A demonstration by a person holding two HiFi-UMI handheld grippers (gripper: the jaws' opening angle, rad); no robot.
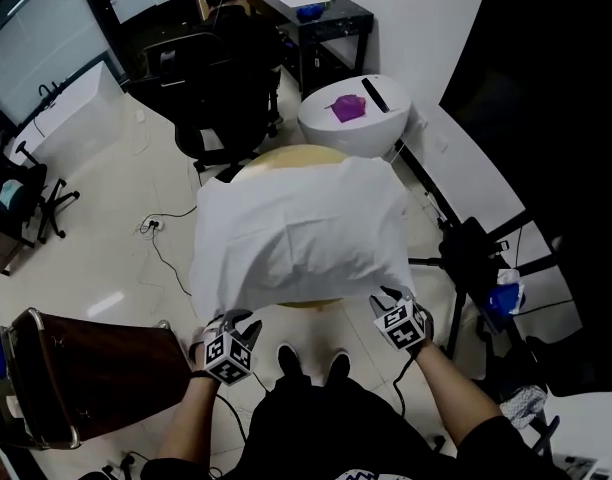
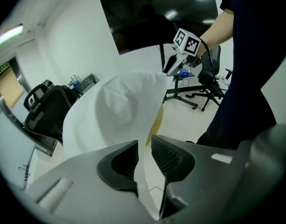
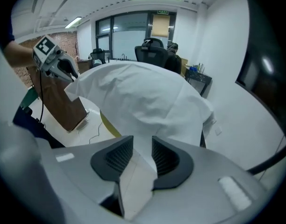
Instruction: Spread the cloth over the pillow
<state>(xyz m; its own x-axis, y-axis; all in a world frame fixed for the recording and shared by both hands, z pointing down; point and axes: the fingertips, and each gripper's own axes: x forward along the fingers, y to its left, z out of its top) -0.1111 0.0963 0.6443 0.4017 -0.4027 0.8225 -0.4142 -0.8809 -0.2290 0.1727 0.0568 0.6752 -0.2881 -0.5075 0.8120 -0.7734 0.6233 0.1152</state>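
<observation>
– Looking down from the head view, where is the cloth, and why are the grippers placed as they are?

– A white fabric cloth (image 1: 296, 233) lies draped over the pillow, which is fully hidden; only a soft bulge shows where it is. Both rest on a round cream-topped desk (image 1: 286, 154). The left gripper (image 2: 144, 146) is at the cloth's near left corner and the right gripper (image 3: 142, 141) at its near right corner, well apart. That spacing probably keeps the near edge stretched wide so the cover falls evenly.

– Are the jaws pinching it?

– No. The left jaws stand slightly apart, with a thin hanging edge of cloth running between them and a gap beside one pad. The right jaws are spread wider, with a fold of cloth lying loose between them. The cloth seems to rest by its own weight.

– What about edges and room to move?

– The near edge hangs over the desk's near rim, above the person's black shoes (image 1: 311, 363). On the far side, a crescent of bare desk shows beyond the cloth. A brown wooden board (image 1: 96, 368) stands near the left gripper's outer side, and a black tripod stand (image 1: 466, 253) near the right gripper's. A black office chair (image 1: 221, 88) sits behind the desk. Drawing back toward the person looks like the freest path.
</observation>
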